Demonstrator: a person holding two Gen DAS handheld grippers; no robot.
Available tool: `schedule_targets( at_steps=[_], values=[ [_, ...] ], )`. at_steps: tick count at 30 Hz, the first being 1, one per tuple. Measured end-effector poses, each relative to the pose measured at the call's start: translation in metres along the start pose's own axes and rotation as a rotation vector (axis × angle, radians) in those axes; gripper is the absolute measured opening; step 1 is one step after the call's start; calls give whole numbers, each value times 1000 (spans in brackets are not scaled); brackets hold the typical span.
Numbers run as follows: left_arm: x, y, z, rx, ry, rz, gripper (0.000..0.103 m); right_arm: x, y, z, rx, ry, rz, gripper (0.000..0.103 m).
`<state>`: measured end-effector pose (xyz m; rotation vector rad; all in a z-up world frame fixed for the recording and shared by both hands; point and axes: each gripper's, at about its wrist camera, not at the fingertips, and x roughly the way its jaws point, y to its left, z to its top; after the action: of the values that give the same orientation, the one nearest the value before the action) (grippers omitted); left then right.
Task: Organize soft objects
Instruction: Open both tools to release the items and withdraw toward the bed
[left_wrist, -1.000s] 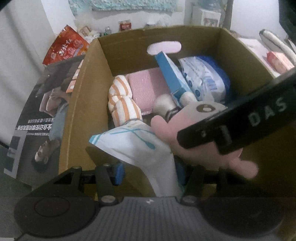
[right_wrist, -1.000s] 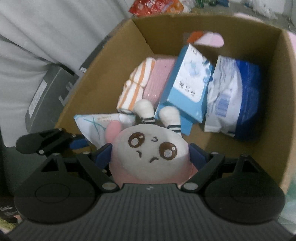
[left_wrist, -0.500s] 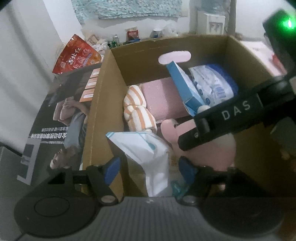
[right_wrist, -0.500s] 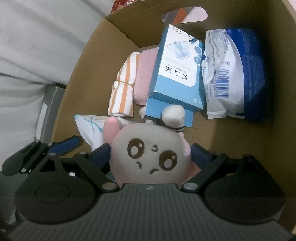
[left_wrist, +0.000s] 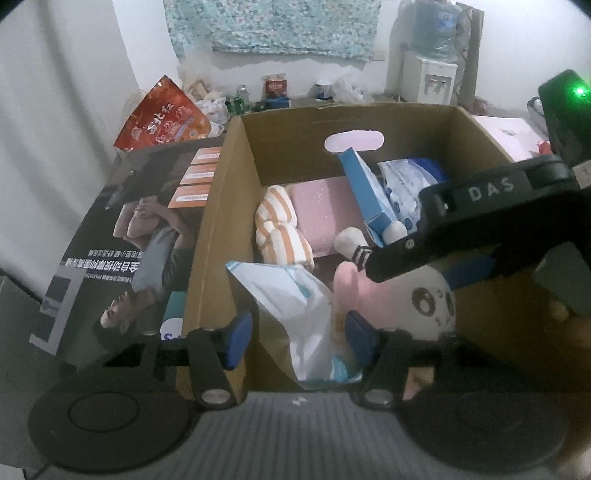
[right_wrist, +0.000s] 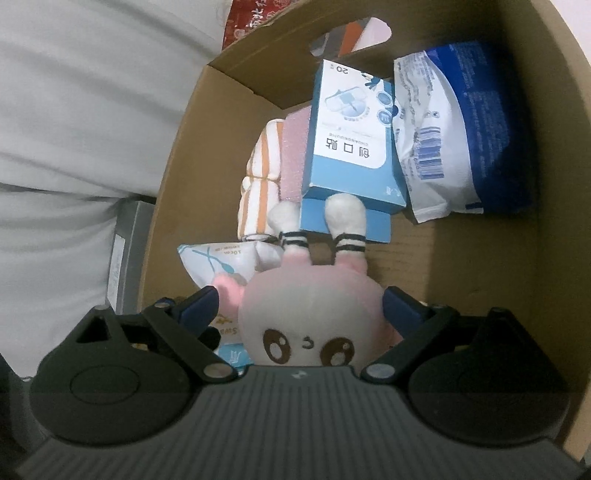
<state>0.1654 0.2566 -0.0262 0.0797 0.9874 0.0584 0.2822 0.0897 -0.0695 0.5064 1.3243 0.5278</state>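
Your right tool (right_wrist: 301, 312) is opening around the plush toy (right_wrist: 310, 314) — it has sunk lower into the cardboard box (right_wrist: 177, 192), so it's nearly stowed. Your left tool (left_wrist: 291, 334) is closing on the white pouch (left_wrist: 295, 306), pads not quite pressing.

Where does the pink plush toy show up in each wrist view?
Left wrist: pink plush toy lower right, inside the cardboard box, partly behind the right gripper.
Right wrist: lower centre, face nearest the camera, feet pointing away.
Shared landmark: the blue carton just beyond its feet.
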Motion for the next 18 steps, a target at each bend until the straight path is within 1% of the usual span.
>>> schedule_targets(
  at_steps=[3, 6, 10, 12, 14, 15, 17, 18],
  values=[
    [-7, -1, 0, -14, -23, -4, 58, -7, -1, 1, 5, -14, 15, 96],
    [-16, -3, 0, -15, -44, -6, 61, -18, 6, 3, -28, -45, 26, 96],
    [-32, -11, 0, -4, -83, -7, 63, -40, 15, 2, -59, -81, 91, 96],
    [-42, -15, 0, -5, -106, -12, 66, -59, 18, 0, -81, -103, 136, 96],
    [-55, -21, -1, -5, -134, -22, 71, -83, 16, -4, -103, -122, 180, 96],
    [-63, -25, -2, -4, -150, -30, 72, -98, 12, -8, -115, -134, 208, 96],
    [-80, -33, -5, 7, -186, -54, 80, -127, 0, -17, -135, -160, 252, 96],
    [-90, -39, -7, 16, -207, -72, 82, -145, -9, -23, -145, -178, 270, 97]
  ],
)
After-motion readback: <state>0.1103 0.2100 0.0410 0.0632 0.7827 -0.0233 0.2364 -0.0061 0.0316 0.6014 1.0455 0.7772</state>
